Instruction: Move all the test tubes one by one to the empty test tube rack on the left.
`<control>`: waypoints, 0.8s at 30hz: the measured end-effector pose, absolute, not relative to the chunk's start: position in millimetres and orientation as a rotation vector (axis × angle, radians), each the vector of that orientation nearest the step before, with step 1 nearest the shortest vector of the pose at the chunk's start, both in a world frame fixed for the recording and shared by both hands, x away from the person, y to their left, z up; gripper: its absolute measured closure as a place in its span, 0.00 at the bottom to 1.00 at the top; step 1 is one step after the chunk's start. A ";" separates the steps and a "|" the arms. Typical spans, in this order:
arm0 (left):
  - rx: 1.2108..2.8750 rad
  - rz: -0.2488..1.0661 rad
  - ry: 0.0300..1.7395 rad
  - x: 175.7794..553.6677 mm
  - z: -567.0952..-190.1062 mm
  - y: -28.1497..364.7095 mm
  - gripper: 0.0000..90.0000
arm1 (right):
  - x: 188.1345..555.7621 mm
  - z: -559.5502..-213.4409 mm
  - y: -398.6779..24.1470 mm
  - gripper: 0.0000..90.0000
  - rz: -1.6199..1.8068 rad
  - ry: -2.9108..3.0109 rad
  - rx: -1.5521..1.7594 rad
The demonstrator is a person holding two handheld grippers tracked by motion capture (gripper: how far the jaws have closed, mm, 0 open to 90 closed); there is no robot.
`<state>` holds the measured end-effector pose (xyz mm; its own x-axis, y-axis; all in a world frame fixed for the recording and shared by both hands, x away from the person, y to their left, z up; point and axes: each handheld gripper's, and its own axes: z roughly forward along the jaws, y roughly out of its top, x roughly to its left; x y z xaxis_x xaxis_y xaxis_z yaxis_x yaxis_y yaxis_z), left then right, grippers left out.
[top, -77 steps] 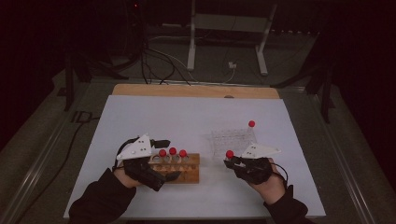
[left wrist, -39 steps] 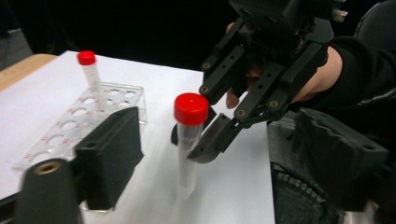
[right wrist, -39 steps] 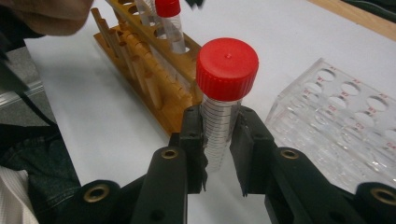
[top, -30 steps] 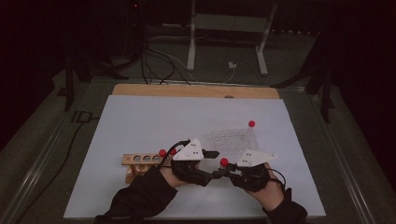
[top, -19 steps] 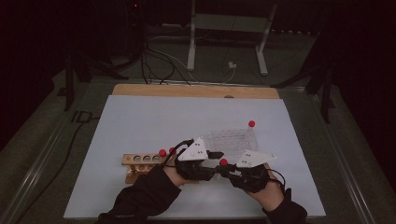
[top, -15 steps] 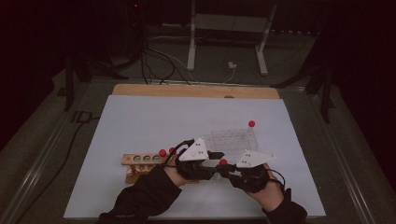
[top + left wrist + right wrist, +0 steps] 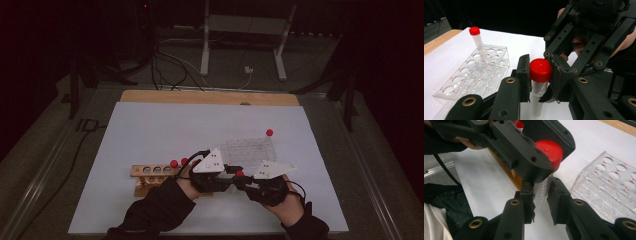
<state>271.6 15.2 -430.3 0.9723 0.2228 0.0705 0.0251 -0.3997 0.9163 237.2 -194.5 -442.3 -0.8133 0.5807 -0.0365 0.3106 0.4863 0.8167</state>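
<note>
on the left the wooden rack (image 7: 150, 172) holds two red-capped tubes. in the middle, the left gripper (image 7: 539, 77) has just clamped the red cap (image 7: 540, 70) of a tube (image 7: 541, 195), whose body the right gripper (image 7: 541, 202) grips. the clear rack (image 7: 249, 149) holds one tube; most transfers remain.

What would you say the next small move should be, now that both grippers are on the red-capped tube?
Probably the left gripper should twist the red cap loose. Its jaws have just closed on the cap, while the right gripper clamps the tube body below, holding it upright above the table. That looks like an unscrewing grip.
</note>
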 end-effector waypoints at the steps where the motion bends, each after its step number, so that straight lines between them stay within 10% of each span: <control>1: 1.975 0.219 0.176 271.7 -429.9 15.3 0.80 | 237.3 -442.3 -194.7 0.83 1.245 2.428 0.753; 13: 1.953 0.264 0.199 274.1 -419.3 24.1 0.80 | 237.9 -441.3 -195.8 0.68 1.270 2.390 0.760; 24: 1.942 0.303 0.193 274.7 -398.3 35.2 0.80 | 238.4 -434.4 -201.9 0.32 1.334 2.315 0.811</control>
<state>274.7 35.2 -398.3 0.9539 0.2747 0.1208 -0.0076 -0.3802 0.9249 238.4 -201.9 -434.4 -0.7757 0.6309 -0.0149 0.3036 0.3937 0.8677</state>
